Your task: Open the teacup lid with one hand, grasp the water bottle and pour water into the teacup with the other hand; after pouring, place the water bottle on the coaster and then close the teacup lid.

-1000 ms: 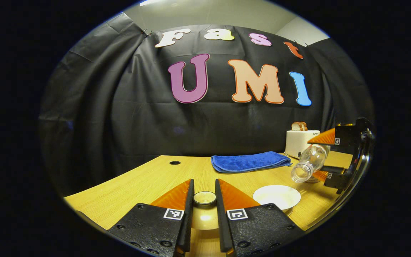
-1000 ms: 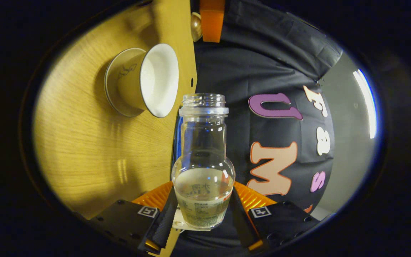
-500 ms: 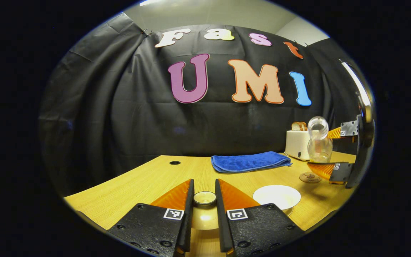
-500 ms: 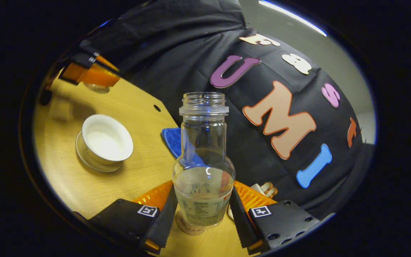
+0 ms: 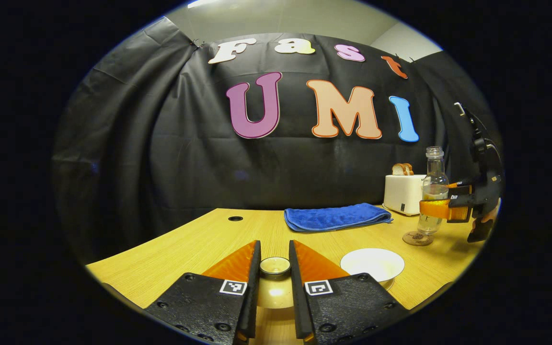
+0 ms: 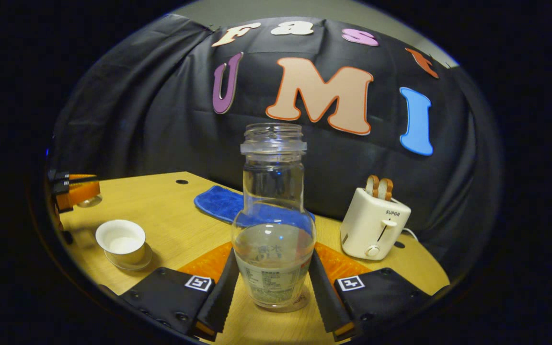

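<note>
The right gripper (image 6: 272, 282) has its jaws clamped on the upright glass water bottle (image 6: 272, 230), which stands between them on the coaster (image 5: 418, 238), while the left gripper (image 5: 274, 268) grips the teacup lid (image 5: 274, 280) between its jaws, with the open teacup (image 6: 121, 241) just right of them on the tabletop (image 6: 170, 215).

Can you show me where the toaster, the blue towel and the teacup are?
toaster (image 6: 374, 225): right gripper view, on its front side.
blue towel (image 5: 336, 216): left gripper view, on the middle of the folded cloth.
teacup (image 6: 120, 239): right gripper view, on its open inside.
</note>
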`<state>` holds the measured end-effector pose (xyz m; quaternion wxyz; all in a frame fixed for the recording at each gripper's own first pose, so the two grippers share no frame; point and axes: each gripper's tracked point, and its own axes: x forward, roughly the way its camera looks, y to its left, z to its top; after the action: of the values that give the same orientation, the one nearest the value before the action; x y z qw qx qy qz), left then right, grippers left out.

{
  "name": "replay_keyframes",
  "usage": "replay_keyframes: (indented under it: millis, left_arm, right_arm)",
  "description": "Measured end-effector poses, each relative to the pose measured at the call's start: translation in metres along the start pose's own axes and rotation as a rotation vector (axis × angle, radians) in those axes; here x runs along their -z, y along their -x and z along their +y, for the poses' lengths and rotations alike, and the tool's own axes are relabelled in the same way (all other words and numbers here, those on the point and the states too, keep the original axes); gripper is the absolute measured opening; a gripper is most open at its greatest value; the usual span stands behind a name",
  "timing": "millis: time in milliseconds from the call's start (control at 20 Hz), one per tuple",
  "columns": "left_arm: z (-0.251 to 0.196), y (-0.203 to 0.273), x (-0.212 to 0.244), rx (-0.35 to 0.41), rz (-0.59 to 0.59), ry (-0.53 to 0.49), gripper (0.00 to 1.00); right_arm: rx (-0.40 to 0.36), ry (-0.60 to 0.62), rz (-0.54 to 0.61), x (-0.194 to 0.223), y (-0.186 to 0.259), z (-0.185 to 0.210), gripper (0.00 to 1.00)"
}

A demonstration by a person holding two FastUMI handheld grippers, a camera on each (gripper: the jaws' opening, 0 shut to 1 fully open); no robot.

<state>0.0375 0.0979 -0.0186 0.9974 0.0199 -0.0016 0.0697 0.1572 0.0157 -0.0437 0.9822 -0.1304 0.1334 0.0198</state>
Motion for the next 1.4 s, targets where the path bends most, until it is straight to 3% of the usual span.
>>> replay_keyframes:
  millis: [150, 350, 1050, 1400]
  left_arm:
    - [0.001, 0.002, 0.0, 0.0, -0.001, 0.0, 0.29]
    - [0.001, 0.001, 0.0, 0.0, 0.0, 0.0, 0.29]
    - [0.001, 0.002, -0.001, 0.0, 0.0, 0.0, 0.29]
    - [0.002, 0.002, 0.0, 0.0, 0.0, 0.0, 0.29]
  right_arm:
    - [-0.007, -0.123, 0.028, 0.014, -0.011, -0.015, 0.77]
    - [0.008, -0.177, 0.039, 0.022, -0.019, -0.033, 0.8]
    - [-0.004, -0.144, 0.063, 0.038, -0.028, -0.027, 0.8]
    - [0.004, -0.144, 0.071, 0.04, -0.024, -0.029, 0.88]
